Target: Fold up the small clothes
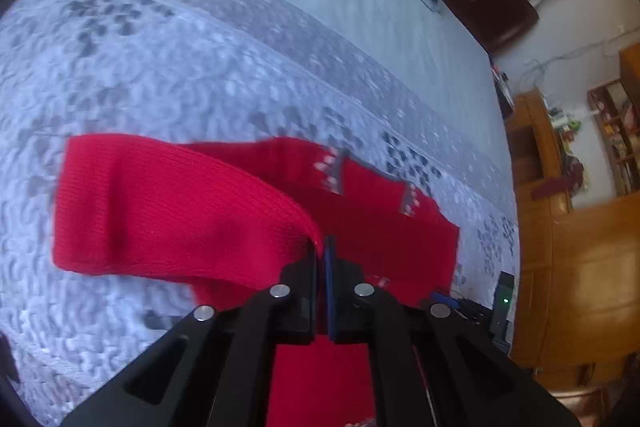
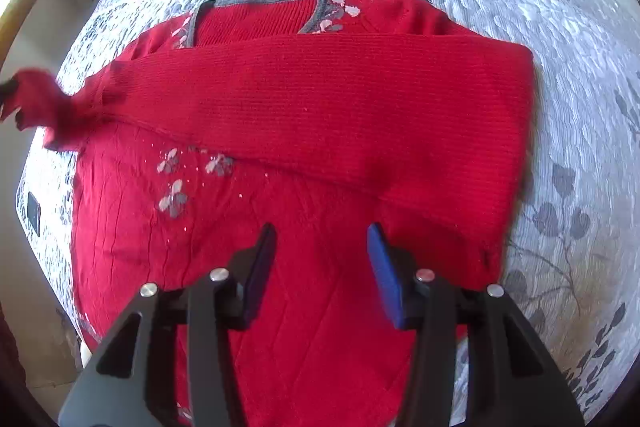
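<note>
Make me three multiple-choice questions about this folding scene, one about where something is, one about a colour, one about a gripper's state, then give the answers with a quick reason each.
1. Where does the red sweater lie?
A. on a patterned bedspread
B. on a wooden floor
C. in a basket

2. What colour is the sweater's neckline trim?
A. yellow
B. grey
C. green

3. What is the left gripper doing?
A. standing wide open over bare bedspread
B. holding a hanger
C. pinching the red sleeve

Answers:
1 A, the grey-and-white leaf-patterned bedspread shows all around the sweater.
2 B, a grey band edges the neck opening.
3 C, its jaws are shut with red knit caught between them, while the right gripper hangs open above the sweater.
</note>
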Demonstrator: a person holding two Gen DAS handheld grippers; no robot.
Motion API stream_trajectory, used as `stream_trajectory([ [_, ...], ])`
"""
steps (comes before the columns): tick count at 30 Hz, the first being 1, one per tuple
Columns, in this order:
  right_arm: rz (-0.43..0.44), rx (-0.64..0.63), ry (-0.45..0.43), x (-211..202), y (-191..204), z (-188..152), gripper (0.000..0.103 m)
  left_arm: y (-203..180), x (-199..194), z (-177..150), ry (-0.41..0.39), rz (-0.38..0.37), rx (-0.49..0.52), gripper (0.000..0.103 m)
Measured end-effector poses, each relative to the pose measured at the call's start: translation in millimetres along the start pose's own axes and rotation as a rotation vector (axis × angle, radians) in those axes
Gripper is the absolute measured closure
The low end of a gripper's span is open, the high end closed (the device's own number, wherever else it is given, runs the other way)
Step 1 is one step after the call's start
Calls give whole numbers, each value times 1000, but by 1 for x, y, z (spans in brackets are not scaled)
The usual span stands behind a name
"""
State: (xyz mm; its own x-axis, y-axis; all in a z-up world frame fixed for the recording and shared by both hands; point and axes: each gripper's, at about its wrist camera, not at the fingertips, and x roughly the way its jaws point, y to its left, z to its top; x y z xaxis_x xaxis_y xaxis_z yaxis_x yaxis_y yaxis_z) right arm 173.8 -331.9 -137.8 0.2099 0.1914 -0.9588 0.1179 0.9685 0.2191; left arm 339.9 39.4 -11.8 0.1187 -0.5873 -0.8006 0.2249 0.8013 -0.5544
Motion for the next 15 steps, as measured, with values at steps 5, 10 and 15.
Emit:
stream_trajectory([
  [5,-7,-8,-3,-1,-6,-6,56,-73,87,-10,125,-87,89,100],
  [10,-3,-10,-4,-2,-8,-10,55,-84,168,-17,226,49,166,93],
  [15,-15,-41,-14,-7,-1,-1,49,-66,137,-26,132,12,138,40],
])
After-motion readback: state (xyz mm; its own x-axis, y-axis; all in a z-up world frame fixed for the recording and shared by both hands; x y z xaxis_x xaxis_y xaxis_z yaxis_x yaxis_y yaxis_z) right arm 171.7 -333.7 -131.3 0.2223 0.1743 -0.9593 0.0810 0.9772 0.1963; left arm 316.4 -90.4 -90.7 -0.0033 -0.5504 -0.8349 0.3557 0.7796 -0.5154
